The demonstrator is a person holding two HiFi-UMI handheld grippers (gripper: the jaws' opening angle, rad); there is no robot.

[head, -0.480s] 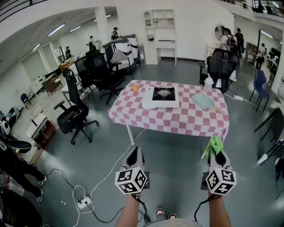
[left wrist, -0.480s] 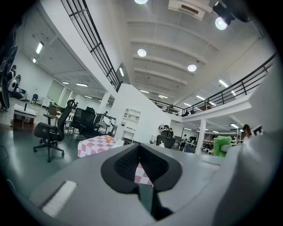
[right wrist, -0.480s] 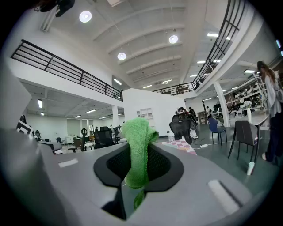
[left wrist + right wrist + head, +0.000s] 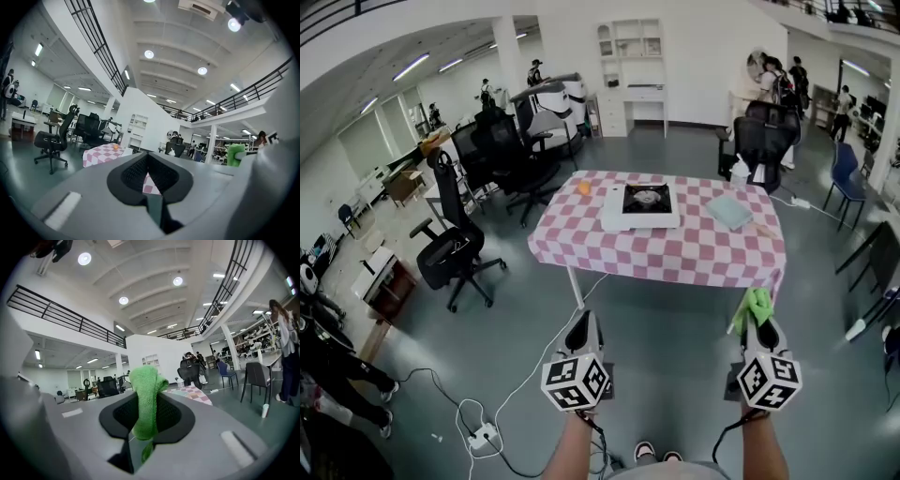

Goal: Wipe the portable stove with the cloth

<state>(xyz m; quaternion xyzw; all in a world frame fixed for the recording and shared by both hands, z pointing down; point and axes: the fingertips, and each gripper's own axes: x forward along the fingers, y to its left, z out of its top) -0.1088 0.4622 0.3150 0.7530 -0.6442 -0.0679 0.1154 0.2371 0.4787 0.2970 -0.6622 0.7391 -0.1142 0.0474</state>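
Observation:
The portable stove (image 4: 641,206), white with a black burner top, sits on a table with a pink-and-white checked cloth (image 4: 661,248), well ahead of both grippers. My right gripper (image 4: 756,316) is shut on a green cloth (image 4: 753,306) that sticks up between its jaws (image 4: 146,399). My left gripper (image 4: 581,330) is shut with nothing in it; its jaws meet in the left gripper view (image 4: 148,174). Both grippers hang over the grey floor, short of the table's near edge.
On the table lie an orange ball (image 4: 584,187), a pale blue-green folded item (image 4: 729,212) and a bottle (image 4: 740,172). Black office chairs (image 4: 450,246) stand to the left. A power strip with cables (image 4: 483,438) lies on the floor. People stand at the back right (image 4: 769,84).
The view has shifted slightly; the table sits a touch closer. The grippers keep their places and the cloth stays held.

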